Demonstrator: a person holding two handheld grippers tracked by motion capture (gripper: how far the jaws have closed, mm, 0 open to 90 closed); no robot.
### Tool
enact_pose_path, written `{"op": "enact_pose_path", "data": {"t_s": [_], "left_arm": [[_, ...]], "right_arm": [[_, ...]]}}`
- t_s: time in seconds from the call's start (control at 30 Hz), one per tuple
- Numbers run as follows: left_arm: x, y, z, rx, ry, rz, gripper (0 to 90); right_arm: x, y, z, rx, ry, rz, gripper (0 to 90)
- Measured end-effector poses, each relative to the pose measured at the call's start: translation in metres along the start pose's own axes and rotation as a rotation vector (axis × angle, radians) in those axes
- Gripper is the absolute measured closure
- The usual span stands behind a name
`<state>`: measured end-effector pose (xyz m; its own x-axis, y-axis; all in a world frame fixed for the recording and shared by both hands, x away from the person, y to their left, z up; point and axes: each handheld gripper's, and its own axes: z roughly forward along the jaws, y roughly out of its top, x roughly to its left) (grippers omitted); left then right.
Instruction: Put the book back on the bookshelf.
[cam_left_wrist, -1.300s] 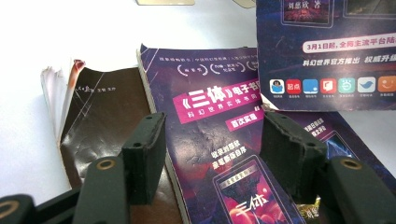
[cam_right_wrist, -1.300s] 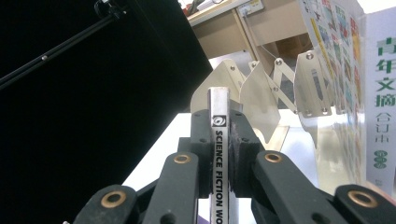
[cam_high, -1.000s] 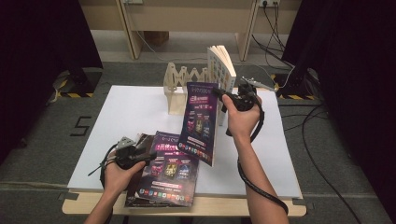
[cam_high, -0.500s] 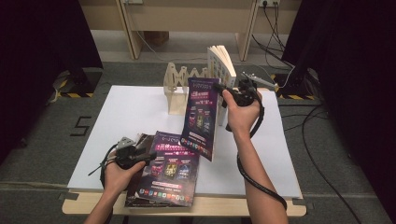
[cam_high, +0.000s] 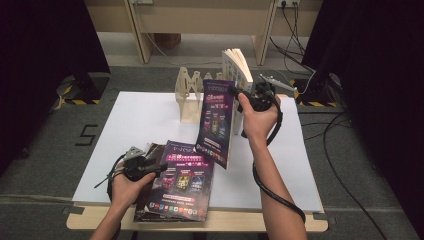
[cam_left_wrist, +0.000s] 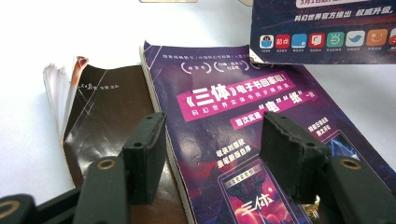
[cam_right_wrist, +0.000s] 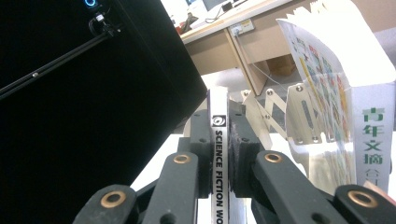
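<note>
My right gripper (cam_high: 240, 96) is shut on the spine of a purple magazine (cam_high: 216, 122) and holds it upright above the table, just in front of the wooden rack (cam_high: 189, 97). In the right gripper view the pads (cam_right_wrist: 239, 135) clamp the white spine (cam_right_wrist: 219, 140). A white book (cam_high: 235, 67) stands in the rack beside it. My left gripper (cam_high: 159, 167) hovers open over a second purple magazine (cam_high: 182, 187) lying flat at the front left. Its jaws (cam_left_wrist: 212, 126) straddle that cover (cam_left_wrist: 219, 102) without pressing on it.
A dark brown book (cam_left_wrist: 100, 116) lies under the flat magazine, its pages fanned at the left. The white table top (cam_high: 140, 120) is bare at the left and far right. Cables trail on the floor behind, and dark curtains hang at both sides.
The right hand has nudged the held magazine slightly up and toward the rack. The left hand has stayed where it was.
</note>
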<state>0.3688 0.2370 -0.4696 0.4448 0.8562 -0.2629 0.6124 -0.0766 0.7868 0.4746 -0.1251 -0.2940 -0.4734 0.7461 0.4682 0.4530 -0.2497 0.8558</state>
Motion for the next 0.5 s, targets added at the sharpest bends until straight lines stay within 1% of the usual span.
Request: {"op": "enact_pose_path", "data": {"t_s": [0.1, 0.2, 0.37, 0.4, 0.5], "left_arm": [[0.0008, -0.0003, 0.0005, 0.0, 0.001, 0.0, 40.3], [0.0008, -0.0005, 0.0006, 0.0, 0.001, 0.0, 40.3], [0.0004, 0.0, 0.0, -0.003, -0.001, -0.002, 40.4], [0.0005, 0.0, 0.0, -0.003, -0.001, -0.001, 40.4], [0.0005, -0.0003, 0.0007, -0.001, -0.001, -0.001, 40.4]], "right_arm": [[0.0014, 0.0019, 0.0018, -0.004, -0.002, 0.005, 83.2], [0.0016, 0.0028, 0.0026, -0.008, -0.003, -0.007, 83.2], [0.001, 0.0056, 0.0038, -0.019, -0.008, -0.003, 83.3], [0.0017, 0.0062, 0.0037, -0.019, -0.008, 0.005, 83.2], [0.0022, 0.0095, 0.0042, -0.029, -0.011, -0.006, 83.2]]}}
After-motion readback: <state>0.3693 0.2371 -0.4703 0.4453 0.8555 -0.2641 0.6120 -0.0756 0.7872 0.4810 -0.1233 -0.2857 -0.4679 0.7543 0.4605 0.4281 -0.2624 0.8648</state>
